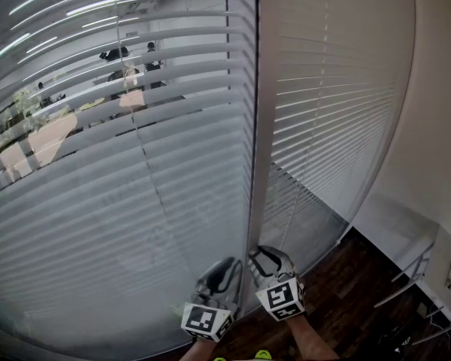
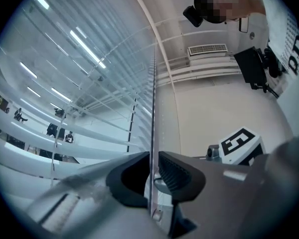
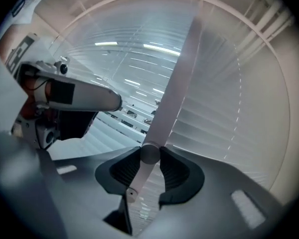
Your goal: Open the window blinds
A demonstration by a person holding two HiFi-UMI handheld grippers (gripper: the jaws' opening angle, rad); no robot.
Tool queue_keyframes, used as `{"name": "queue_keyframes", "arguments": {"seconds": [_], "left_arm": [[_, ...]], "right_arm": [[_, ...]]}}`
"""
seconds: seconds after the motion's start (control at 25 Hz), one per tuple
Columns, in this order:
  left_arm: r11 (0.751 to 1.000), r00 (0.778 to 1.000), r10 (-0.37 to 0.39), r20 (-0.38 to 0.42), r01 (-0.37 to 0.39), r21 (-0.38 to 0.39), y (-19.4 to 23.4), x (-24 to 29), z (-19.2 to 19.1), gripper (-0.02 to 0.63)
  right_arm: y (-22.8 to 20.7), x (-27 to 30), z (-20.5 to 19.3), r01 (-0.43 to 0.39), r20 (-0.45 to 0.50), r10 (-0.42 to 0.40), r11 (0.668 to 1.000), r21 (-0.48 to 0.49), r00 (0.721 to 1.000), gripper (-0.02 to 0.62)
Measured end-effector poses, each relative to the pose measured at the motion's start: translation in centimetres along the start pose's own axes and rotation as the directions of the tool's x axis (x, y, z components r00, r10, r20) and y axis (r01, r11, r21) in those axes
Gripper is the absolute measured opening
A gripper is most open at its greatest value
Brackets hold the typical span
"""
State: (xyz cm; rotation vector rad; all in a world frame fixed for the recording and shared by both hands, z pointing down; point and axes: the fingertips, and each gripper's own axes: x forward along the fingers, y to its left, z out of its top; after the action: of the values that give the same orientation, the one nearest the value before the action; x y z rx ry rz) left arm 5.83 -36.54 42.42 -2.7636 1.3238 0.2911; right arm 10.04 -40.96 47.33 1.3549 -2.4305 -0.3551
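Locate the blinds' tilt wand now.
Bottom centre of head view, beside the mullion: the tilt wand hangs between the jaws of left gripper and right gripper.

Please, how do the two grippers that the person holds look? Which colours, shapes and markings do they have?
The left gripper and the right gripper both have smooth grey bodies. Their jaws end in rounded black pads with fine ribs. Each gripper carries a white cube with black square markers. No sleeve shows on the forearms.
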Motion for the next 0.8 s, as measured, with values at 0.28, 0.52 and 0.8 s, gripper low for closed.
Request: {"name": "queue_keyframes", "arguments": {"seconds": [0.28, 0.52, 0.8], "left_arm": [[1.000, 1.000, 0.018, -0.005, -0.018, -0.008, 0.26, 0.01, 0.27, 0.063], [1.000, 1.000, 0.001, 0.000, -0.001, -0.003, 0.16, 0.04, 0.07, 0.063], [1.000, 1.000, 0.002, 0.002, -0.002, -0.003, 0.17, -0.14, 0.22, 0.061]], "right_arm": [[-0.37, 0.09, -0.04, -0.006, 0.016, 0.003, 0.989, 0.147, 1.000, 0.130], [-0.64, 0.06, -0.17, -0.043, 0.050, 0.028, 0.945, 0.323, 0.998, 0.130], [-0.62, 0.03, 0.00, -0.066, 0.083, 0.034, 0.904, 0.422, 0.996, 0.130]]}}
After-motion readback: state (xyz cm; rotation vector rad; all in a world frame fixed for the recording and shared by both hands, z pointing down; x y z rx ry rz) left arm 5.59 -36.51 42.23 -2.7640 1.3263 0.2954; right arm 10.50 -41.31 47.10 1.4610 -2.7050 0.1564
